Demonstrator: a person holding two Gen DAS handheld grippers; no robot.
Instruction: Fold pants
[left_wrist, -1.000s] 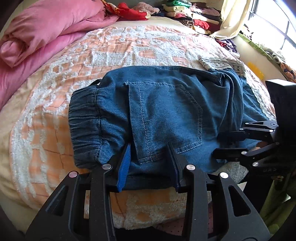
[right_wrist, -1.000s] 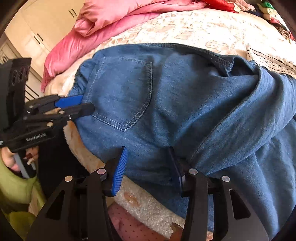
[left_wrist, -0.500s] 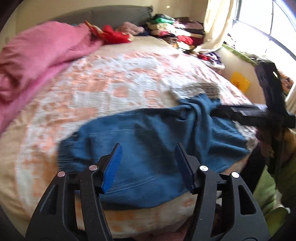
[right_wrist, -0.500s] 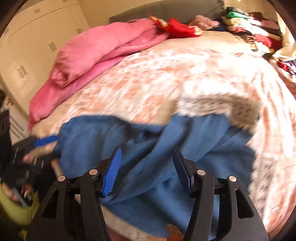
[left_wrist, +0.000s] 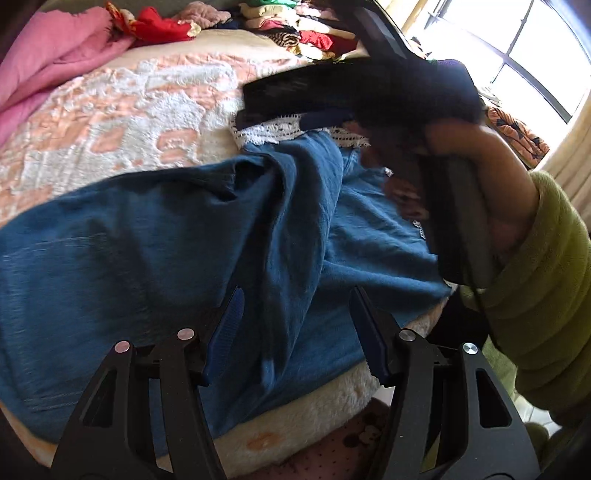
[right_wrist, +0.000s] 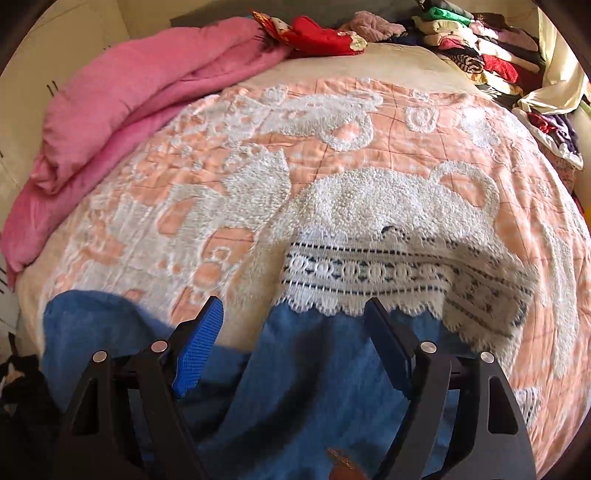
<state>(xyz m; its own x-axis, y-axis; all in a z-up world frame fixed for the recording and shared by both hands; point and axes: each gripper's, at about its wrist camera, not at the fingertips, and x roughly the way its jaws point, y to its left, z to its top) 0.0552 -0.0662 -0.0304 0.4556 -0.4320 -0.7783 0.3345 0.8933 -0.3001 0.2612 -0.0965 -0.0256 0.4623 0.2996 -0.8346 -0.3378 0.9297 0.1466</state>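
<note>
Blue denim pants (left_wrist: 147, 258) lie crumpled across the near edge of the bed, with a white lace hem (left_wrist: 266, 133) at their far right end. My left gripper (left_wrist: 295, 299) hovers open over a fold in the middle of the pants, with nothing pinched. My right gripper (right_wrist: 295, 310) hangs over the pants (right_wrist: 314, 387) just short of the lace hem (right_wrist: 388, 273). Its jaws are opening and the pads press on nothing. In the left wrist view the right gripper (left_wrist: 258, 107) shows blurred above the lace, held by a hand in a green sleeve (left_wrist: 535, 277).
The bed wears a peach and white tufted cover (right_wrist: 332, 147). A pink quilt (right_wrist: 129, 103) lies along its far left, a red garment (right_wrist: 317, 37) at the head, and stacked clothes (right_wrist: 480, 48) at the far right. A window (left_wrist: 535, 55) is on the right.
Both grippers have left the pants' near edge by the pocket and swung right toward the leg end. Both jaws stand wider. The right gripper now looks onto the lace hem.
</note>
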